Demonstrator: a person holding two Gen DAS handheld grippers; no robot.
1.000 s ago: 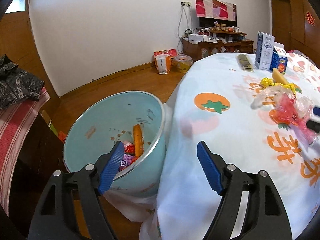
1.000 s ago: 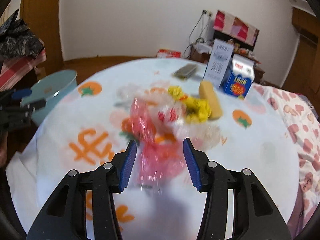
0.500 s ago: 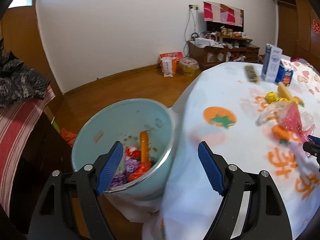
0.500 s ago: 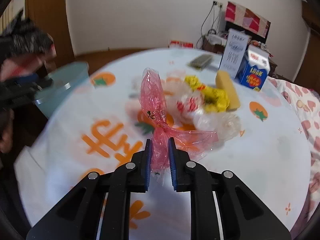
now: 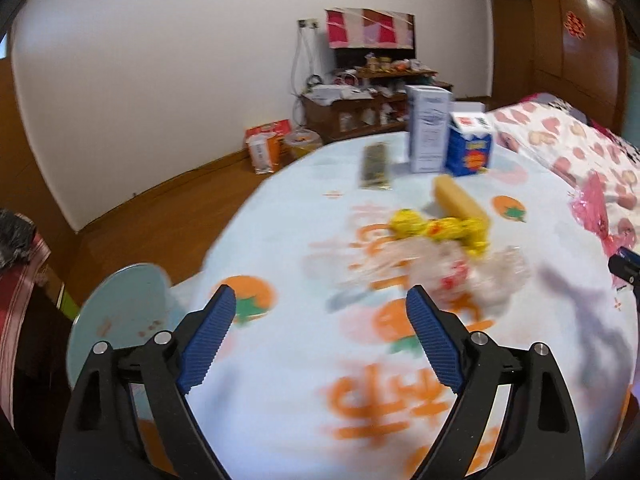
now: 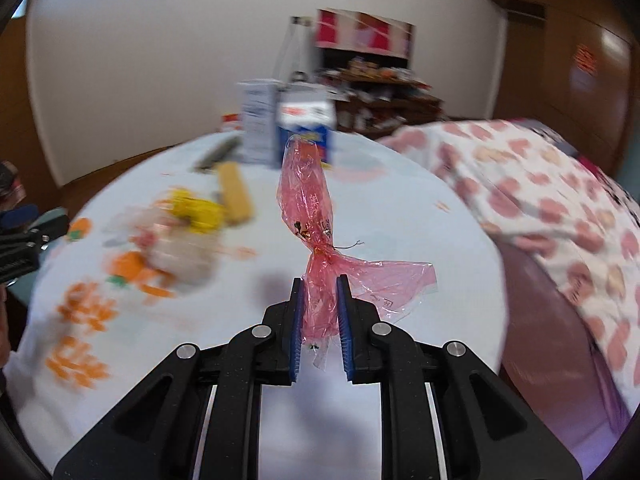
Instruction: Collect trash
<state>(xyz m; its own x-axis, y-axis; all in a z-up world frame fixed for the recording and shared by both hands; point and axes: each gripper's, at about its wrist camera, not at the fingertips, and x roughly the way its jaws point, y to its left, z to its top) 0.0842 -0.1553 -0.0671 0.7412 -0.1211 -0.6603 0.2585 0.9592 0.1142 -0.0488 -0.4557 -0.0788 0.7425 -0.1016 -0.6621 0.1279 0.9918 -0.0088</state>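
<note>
Right gripper (image 6: 319,308) clamped on crumpled pink cellophane wrapper (image 6: 308,200), lifted above right half of round table with white orange-printed cloth (image 6: 400,216). Left gripper (image 5: 318,336) with jaws just widened, nothing between them, near left edge beside pale blue round bin (image 5: 120,312)

Pink wrapper (image 6: 308,204), yellow wrappers (image 5: 440,228), orange-printed white tablecloth (image 5: 288,240).
</note>
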